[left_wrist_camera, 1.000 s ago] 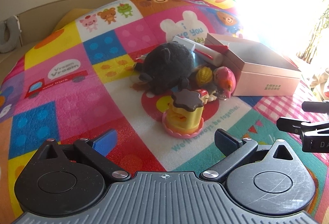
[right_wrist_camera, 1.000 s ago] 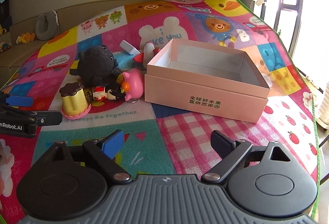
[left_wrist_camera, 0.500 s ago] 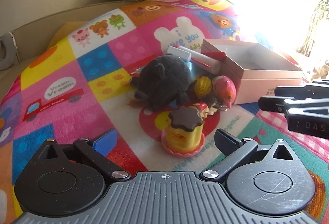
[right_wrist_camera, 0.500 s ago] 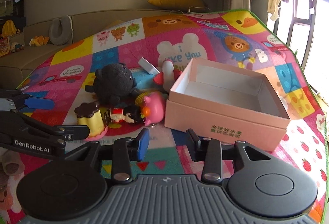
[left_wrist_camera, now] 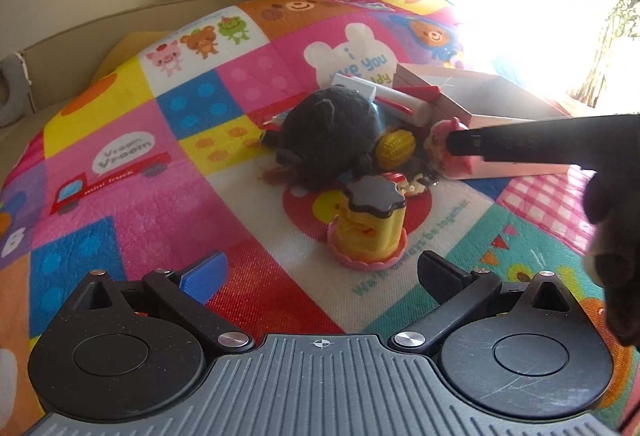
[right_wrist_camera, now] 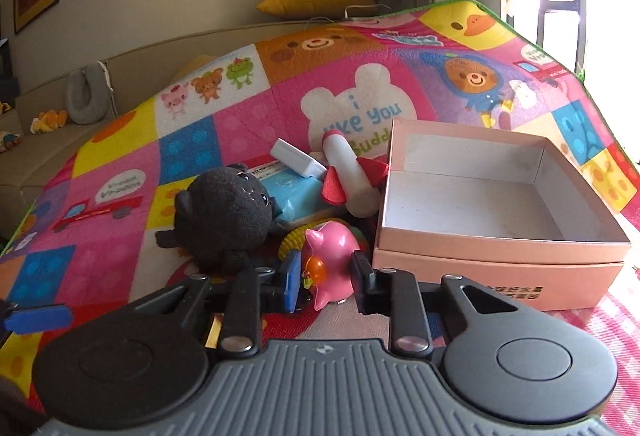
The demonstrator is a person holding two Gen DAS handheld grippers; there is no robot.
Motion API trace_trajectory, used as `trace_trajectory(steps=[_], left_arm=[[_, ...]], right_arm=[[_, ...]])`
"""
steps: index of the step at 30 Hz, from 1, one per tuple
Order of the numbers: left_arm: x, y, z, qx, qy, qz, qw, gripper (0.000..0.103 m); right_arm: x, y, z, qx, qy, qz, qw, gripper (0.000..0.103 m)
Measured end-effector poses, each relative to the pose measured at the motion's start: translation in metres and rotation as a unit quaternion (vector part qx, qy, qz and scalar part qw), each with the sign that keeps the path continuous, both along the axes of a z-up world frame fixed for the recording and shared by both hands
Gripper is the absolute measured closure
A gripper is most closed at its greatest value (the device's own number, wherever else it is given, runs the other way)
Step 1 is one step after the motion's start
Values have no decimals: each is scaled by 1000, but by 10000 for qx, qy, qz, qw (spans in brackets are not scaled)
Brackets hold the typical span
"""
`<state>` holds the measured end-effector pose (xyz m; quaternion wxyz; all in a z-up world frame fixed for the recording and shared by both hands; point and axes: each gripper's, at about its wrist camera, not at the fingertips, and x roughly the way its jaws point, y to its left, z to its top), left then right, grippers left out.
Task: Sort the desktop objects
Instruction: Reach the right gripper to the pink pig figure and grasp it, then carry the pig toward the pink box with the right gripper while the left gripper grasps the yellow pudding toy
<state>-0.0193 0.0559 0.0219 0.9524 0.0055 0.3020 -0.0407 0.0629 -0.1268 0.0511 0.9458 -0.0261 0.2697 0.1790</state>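
The right gripper point(right_wrist_camera: 326, 282) has just been closing, and its jaws now bracket the glossy pink pig-shaped plastic toy point(right_wrist_camera: 334, 256), blue pad on one flank and black pad on the other. Both pads look to be on the pig, so I read this as a pinch just made, though the exact contact on the black side is hard to confirm. The right-hand tongs have also travelled in from the open mat to the pile, so the reach seems done and the lift is what remains.

Just beyond the black finger sits the open pale-pink cardboard box point(right_wrist_camera: 496, 254), empty inside; it is probably where the pig is headed. Past the blue finger lies the round black plush animal point(right_wrist_camera: 226, 214), with a yellow ribbed corn-shaped toy point(right_wrist_camera: 294, 238) tucked behind the pig, close enough to be dragged when the pig rises.

The left gripper point(left_wrist_camera: 320, 274) hangs spread wide with nothing between its fingers. Straight ahead of it stands the yellow pudding-shaped toy with a dark brown scalloped top point(left_wrist_camera: 370, 226), untouched, a likely later pick.
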Motion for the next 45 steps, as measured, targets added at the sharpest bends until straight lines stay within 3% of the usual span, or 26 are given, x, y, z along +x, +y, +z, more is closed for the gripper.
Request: trace_trajectory(steps=[4, 7, 9, 12, 16, 20, 21, 23, 28, 31, 38, 41, 45], left_arm=[[4, -10, 0, -75, -13, -180, 9998, 0], [12, -22, -1, -53, 0, -294, 9996, 0], [20, -28, -3, 3, 50, -344, 9994, 0], [32, -34, -7, 60, 180, -366, 9992, 0], [40, -38, -11, 72, 358, -238, 9990, 0], [39, -40, -12, 181, 385, -136, 9990, 1], [39, -40, -11, 192, 372, -129, 9990, 3], [40, -40, -10, 222, 406, -151, 9988, 34], [41, -41, -9, 242, 411, -78, 9988, 43], [36, -47, -8, 195, 434, -257, 9985, 43], [3, -79, -6, 133, 512, -1214, 9912, 42], [-8, -84, -6, 260, 482, -1367, 9891, 30], [-9, -74, -5, 530, 415, -976, 9929, 16]], right_arm=[[-38, -48, 9, 404, 319, 484, 9975, 80], [-55, -86, 5, 641, 785, 551, 9933, 84], [-63, -112, -3, 855, 954, 335, 9912, 84], [-67, -136, -15, 803, 829, -283, 9929, 83], [-60, -153, -28, 973, 875, -774, 9884, 70], [-60, -157, -35, 1081, 812, -839, 9873, 54], [-62, -156, -35, 1052, 731, -848, 9881, 47], [-66, -157, -35, 987, 559, -902, 9894, 40], [-70, -162, -34, 1052, 487, -910, 9891, 36], [-76, -161, -30, 935, 284, -936, 9908, 27], [-80, -157, -25, 859, 217, -881, 9922, 23], [-83, -155, -23, 818, 174, -835, 9930, 20], [-85, -154, -23, 760, 184, -867, 9932, 17]])
